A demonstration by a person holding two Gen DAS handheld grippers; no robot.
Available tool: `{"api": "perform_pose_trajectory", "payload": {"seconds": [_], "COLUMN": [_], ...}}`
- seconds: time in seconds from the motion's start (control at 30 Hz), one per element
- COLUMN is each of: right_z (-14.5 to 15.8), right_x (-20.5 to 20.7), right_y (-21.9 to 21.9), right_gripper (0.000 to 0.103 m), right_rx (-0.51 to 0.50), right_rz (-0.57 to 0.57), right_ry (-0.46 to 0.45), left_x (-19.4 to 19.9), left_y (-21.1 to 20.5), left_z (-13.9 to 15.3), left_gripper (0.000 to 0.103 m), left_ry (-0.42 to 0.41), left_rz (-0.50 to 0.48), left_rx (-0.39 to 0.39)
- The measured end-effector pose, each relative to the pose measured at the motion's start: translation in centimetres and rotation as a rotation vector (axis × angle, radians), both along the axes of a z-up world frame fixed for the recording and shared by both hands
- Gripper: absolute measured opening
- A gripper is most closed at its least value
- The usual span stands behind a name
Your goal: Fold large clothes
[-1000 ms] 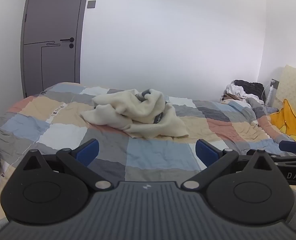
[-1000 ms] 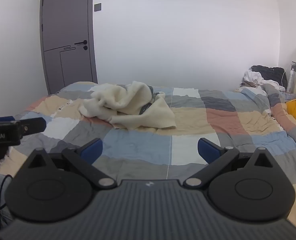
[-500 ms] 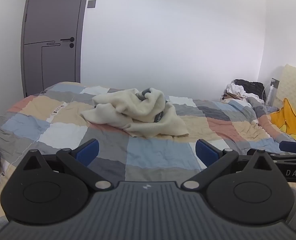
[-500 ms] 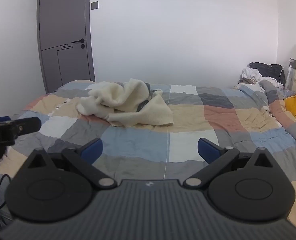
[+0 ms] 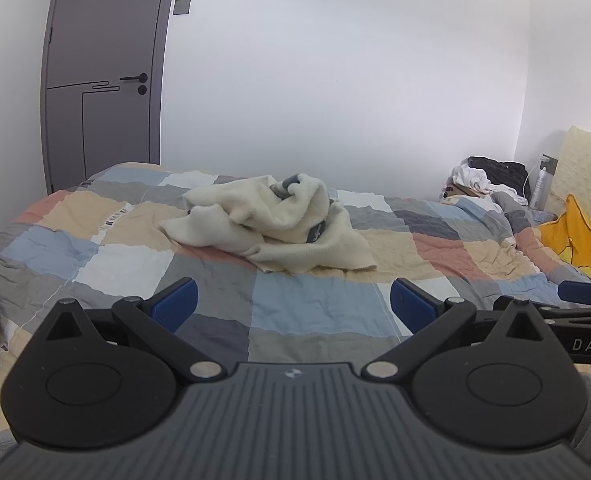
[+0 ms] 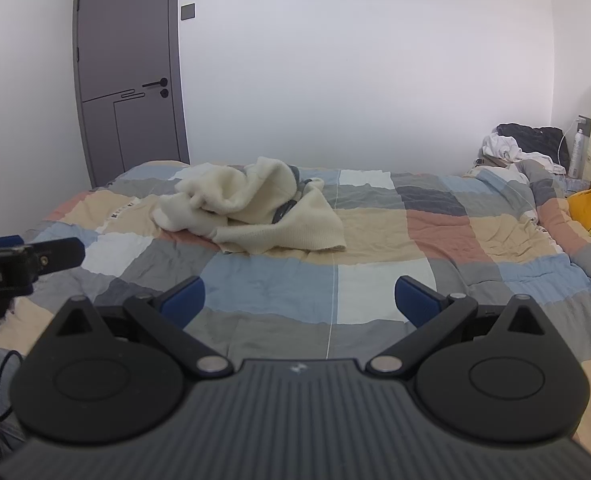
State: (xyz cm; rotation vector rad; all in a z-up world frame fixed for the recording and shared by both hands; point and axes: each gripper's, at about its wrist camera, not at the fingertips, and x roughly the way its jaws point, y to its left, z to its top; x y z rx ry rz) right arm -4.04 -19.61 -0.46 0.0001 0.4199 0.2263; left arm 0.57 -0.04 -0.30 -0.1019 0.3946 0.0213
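Little has shifted in the left wrist view since a second ago, while the right wrist view has tilted so that the door (image 6: 129, 76) now stands more upright and the bed sits a bit lower in the picture. Both grippers hover over the near edge of the bed, well apart from the garment. The left gripper (image 5: 293, 306) has its blue fingers spread wide with nothing between them, and the right gripper (image 6: 300, 300) is likewise wide apart and empty. A cream fleece garment (image 5: 271, 222) lies crumpled in a heap on the checked quilt (image 5: 307, 304), toward the far side of the bed and left of its middle; grey trim shows in its folds, perhaps a collar or cuff, though the view is too small to be sure. In the right wrist view the same garment (image 6: 251, 210) sits ahead and left of the fingers. At the far right, a pile of dark and white clothes (image 5: 485, 174) rests by the wall, with a yellow pillow (image 5: 579, 240) nearer the headboard.
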Motion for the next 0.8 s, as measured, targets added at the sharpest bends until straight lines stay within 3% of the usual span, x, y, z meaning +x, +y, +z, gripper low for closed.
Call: {"api": "perform_pose_trajectory", "payload": {"seconds": [0.8], "right_z": [-0.11], "right_x": [0.36], "right_y": [-0.02], "right_gripper": [0.103], "right_rx": [0.005], "right_rz": [0.004], "right_ry": [0.017], "left_x": [0.34], "left_y": [0.05], "left_z": [-0.44], "left_gripper": [0.103], "left_ry": [0.003], "left_rz": [-0.001], "left_rx": [0.003]}}
